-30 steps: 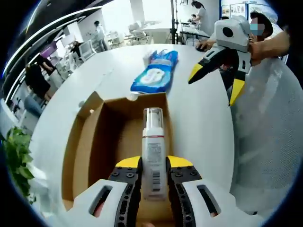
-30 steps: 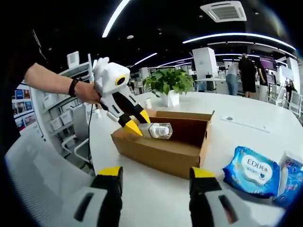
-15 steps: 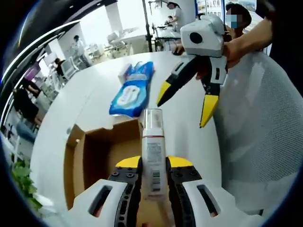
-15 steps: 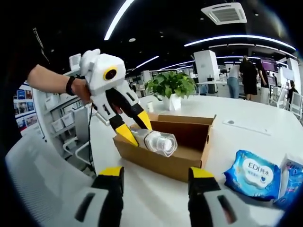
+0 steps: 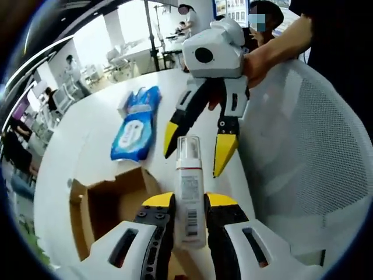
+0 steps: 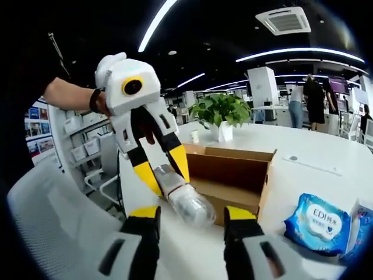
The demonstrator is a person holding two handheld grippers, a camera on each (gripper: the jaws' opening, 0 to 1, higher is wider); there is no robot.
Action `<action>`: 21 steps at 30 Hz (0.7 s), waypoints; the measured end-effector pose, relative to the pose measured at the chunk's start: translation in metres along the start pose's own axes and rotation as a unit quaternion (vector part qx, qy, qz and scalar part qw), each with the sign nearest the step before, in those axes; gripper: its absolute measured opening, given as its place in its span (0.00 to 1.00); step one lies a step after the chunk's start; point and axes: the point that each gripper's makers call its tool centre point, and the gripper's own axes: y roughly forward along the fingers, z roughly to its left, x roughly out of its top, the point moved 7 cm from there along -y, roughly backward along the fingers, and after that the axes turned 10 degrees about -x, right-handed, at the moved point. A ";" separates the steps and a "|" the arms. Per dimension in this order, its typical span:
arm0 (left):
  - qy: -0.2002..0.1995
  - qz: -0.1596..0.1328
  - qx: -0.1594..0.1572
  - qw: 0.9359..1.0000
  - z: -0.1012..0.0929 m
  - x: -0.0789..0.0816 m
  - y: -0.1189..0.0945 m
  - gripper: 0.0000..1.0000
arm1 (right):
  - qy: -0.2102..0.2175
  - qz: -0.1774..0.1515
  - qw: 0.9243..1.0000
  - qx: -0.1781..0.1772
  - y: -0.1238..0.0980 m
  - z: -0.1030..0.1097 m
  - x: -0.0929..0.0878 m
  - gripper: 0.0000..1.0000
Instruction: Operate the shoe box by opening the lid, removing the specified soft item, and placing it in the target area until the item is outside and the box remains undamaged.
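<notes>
The left tool (image 5: pixel 189 205) is clamped on a clear pump bottle (image 5: pixel 189 192), its jaws pressed against both sides of the labelled body. In the right gripper view this left tool (image 6: pixel 163 169) hangs from a person's hand (image 6: pixel 105 102) with its yellow tips pointing down and the bottle (image 6: pixel 185 198) slanting toward the camera, cap first. The right tool (image 6: pixel 191 213) is spread wide with nothing between its jaws; in the left gripper view it (image 5: pixel 195 149) points down at the tabletop (image 5: pixel 87 140), its yellow tips on either side of the bottle's cap.

The cardboard box (image 6: pixel 233 178) stands open on the tabletop, and its inside looks bare. A blue pack of wipes (image 5: pixel 135 122) lies beyond the box.

A second ago the bottle lay low over the box's inside; it is now lifted clear of the box and held near the box's front edge, and the two tools have drawn much closer together.
</notes>
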 end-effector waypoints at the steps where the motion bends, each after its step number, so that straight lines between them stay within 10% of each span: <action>1: 0.001 0.000 -0.004 1.000 -0.001 0.000 0.000 0.19 | -0.001 -0.003 1.000 0.005 0.000 0.002 0.001 0.36; 21: -0.023 -0.018 -0.124 0.992 -0.023 -0.007 -0.017 0.19 | 0.020 -0.008 0.992 0.124 -0.007 0.034 0.002 0.19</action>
